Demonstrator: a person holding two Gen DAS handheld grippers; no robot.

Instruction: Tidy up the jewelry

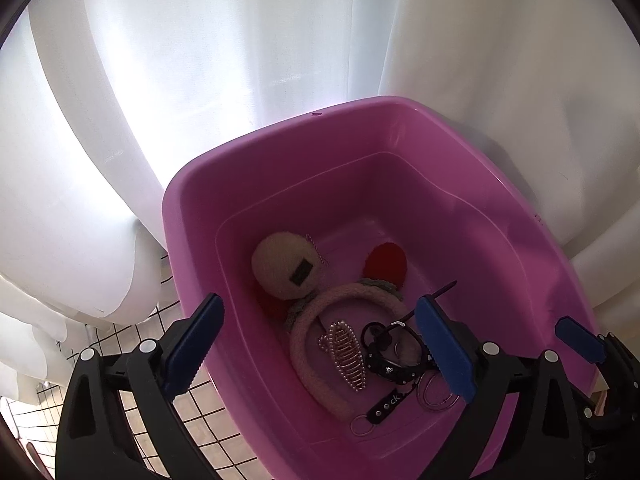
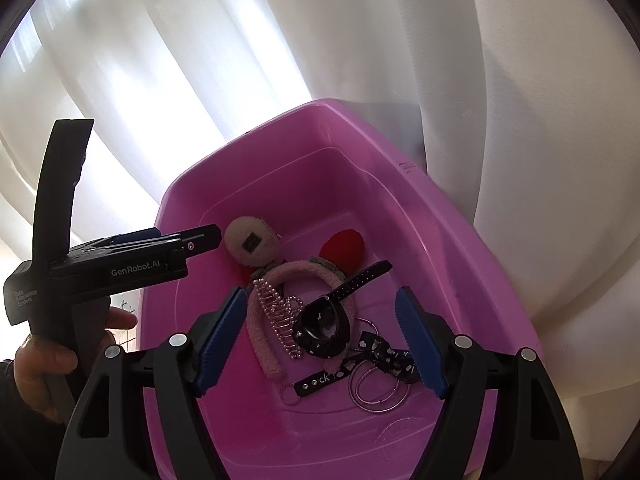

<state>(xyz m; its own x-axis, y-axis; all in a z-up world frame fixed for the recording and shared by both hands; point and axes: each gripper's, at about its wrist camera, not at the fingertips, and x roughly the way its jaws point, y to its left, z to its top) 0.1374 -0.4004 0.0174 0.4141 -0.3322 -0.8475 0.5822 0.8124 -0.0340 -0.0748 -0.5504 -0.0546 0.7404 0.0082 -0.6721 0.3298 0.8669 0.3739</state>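
We hold both grippers over the pink tub [image 1: 460,216], the left gripper [image 1: 320,344] and right gripper [image 2: 320,340] each with jaws apart and nothing between them. The headband [image 2: 260,344], beaded clip [image 2: 280,320], black strap [image 2: 320,332], rings [image 2: 376,392] and pom-poms [image 2: 252,246] already lie heaped in the tub. We judge the gathering mostly done; whether anything is left outside we cannot tell.

White curtains [image 1: 200,80] hang behind everything, lit brightly from behind. Low at the left lies a pale checked cloth [image 1: 208,412] with thin dark grid lines, the curtain hems resting on it.
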